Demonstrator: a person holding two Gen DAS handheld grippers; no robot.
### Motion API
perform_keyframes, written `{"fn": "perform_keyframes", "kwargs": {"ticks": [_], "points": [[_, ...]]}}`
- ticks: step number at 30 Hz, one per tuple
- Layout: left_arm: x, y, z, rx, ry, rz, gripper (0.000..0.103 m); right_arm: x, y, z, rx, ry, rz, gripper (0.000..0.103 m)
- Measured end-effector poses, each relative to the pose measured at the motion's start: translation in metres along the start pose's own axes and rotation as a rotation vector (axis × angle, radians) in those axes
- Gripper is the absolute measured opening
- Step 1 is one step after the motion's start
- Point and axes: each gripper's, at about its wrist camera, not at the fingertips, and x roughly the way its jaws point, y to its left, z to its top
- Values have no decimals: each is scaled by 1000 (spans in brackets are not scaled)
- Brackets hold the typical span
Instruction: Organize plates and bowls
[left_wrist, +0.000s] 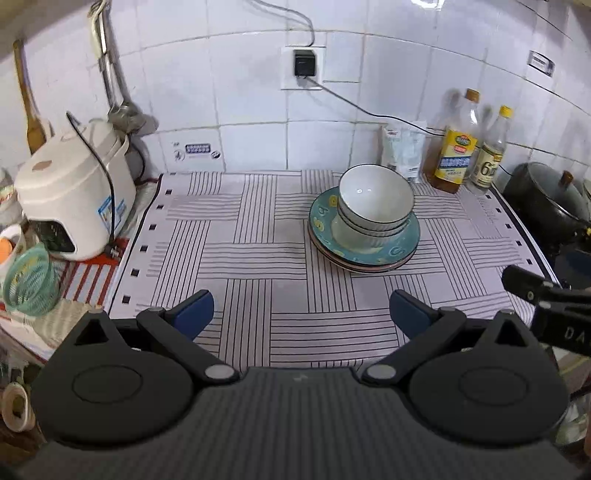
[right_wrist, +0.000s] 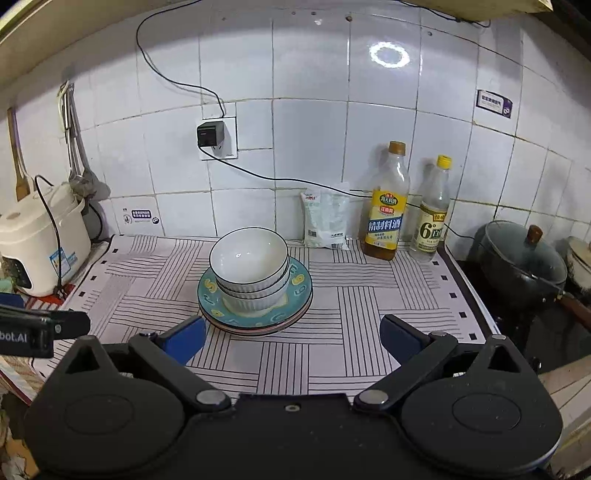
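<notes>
Bowls (right_wrist: 249, 266) nested mouth-up on stacked plates (right_wrist: 301, 295), stack axis vertical

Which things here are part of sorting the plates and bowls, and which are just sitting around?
For the job: stacked white bowls, teal plate and plates beneath.

Just lying about: rice cooker, two bottles, white packet, lidded pot, green basket.
</notes>
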Motion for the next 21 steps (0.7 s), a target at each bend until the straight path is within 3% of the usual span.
{"fn": "perform_keyframes", "kwargs": {"ticks": [10, 21], "points": [[-16, -5, -8, 35, -60, 5, 103, -7, -3, -11, 12, -7, 8, 102], [-28, -2, -14, -18, -122, 18, 103, -16, -2, -20, 0, -48, 11, 102]]}}
